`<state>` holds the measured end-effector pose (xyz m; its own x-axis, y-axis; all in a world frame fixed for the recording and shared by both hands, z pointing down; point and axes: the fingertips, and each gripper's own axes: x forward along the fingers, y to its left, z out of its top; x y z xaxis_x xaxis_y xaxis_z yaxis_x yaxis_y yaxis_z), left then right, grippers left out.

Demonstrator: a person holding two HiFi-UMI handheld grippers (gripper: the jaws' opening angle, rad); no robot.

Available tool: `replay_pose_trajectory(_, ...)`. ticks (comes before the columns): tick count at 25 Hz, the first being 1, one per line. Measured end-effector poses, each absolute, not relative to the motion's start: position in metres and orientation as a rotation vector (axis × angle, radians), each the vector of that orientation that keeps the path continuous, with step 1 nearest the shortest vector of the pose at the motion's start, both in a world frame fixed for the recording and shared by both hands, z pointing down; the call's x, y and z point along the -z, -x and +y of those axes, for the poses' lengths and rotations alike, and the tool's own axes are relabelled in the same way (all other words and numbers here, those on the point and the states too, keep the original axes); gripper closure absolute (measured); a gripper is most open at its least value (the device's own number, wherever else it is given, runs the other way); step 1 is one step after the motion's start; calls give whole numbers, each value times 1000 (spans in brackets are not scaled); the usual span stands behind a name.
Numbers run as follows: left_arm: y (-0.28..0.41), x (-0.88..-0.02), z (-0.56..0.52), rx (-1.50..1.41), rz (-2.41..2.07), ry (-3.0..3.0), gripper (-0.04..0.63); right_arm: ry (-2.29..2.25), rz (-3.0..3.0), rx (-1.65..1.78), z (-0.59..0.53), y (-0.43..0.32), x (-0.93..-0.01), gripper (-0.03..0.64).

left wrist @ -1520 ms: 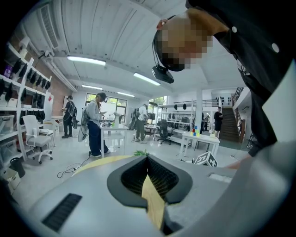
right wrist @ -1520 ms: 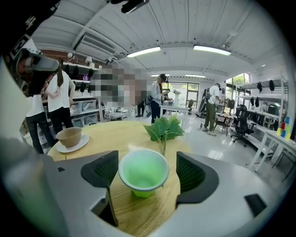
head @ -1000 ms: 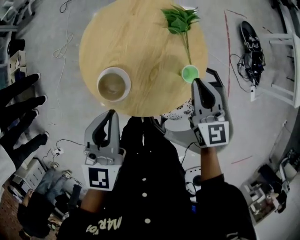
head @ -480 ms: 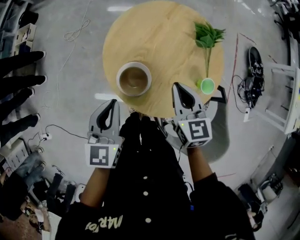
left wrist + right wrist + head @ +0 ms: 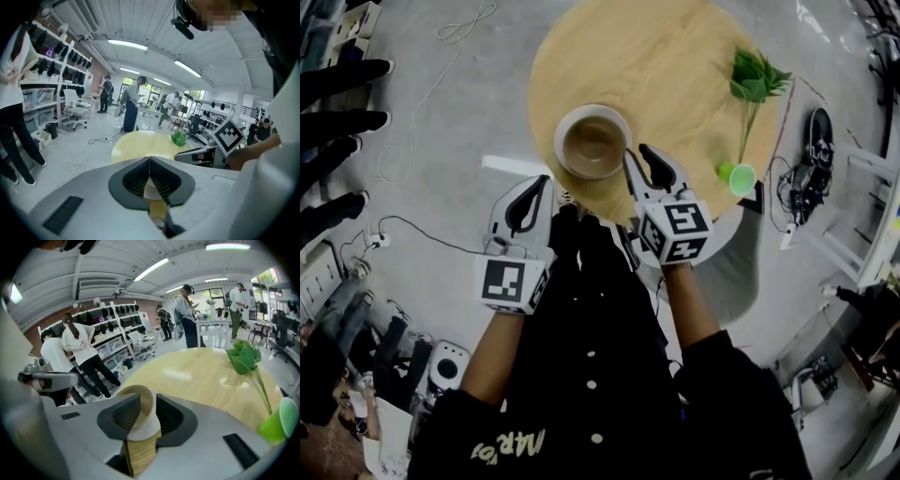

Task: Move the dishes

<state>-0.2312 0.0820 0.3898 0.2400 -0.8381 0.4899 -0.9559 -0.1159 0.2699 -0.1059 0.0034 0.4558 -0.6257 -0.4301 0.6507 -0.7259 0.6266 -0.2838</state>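
1. Bowl [image 5: 592, 141] position: sitting upright on the round wooden table [image 5: 675, 56], close to the edge nearest the person, showing a brownish inside and a pale rim.
2. Right gripper [image 5: 637, 156] placement: reaching in over that near edge and straddling the bowl's right-hand rim, with its marker cube [image 5: 675, 230] facing up behind the jaws.
3. Right claw state, in the right gripper view: having just been opening and now standing spread, with the bowl [image 5: 139, 401] wall rising between the ribbed pads [image 5: 123, 417]. One pad is reaching inside the bowl and the other is staying outside, not clamping.
4. Left gripper [image 5: 546, 180] placement: hovering just off the table's edge over the grey floor [image 5: 441, 122], beside the bowl's lower left and apart from it.
5. Left claw state, in the left gripper view: pressing together at the tips [image 5: 149, 159] with nothing between, and showing a patch of the bowl [image 5: 151, 191] through the opening below.
6. Other tabletop items: a green cup [image 5: 741, 178] sitting at the right edge, and a leafy sprig [image 5: 757, 77] lying further back with its stem pointing toward the cup. Both are lying well apart from the bowl.
7. Surroundings: cables [image 5: 459, 28] trailing across the floor, and people [image 5: 187, 315] standing among shelves and desks beyond the table.
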Motion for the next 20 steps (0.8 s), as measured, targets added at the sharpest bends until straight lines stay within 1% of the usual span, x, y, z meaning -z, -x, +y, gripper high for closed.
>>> replay_pose_trajectory(8,231,-396,93,-377,-1616,-2042,592,-888,-2219,-820,-1,116,-500,508)
replay_pose_trajectory(13,230,-398,94,-380,-1615,-2074,592,-867,-2192,-871,2,122,-511,548)
replay_pose_trajectory(15,229,-396,94,-358,-1612,-2091,592,-879,-2189,-872,1,123,-511,582)
replay_pose_trajectory(20,224,-386,92,-298,-1596,-2144,592,-919,-2199,-888,-1,125,-507,598)
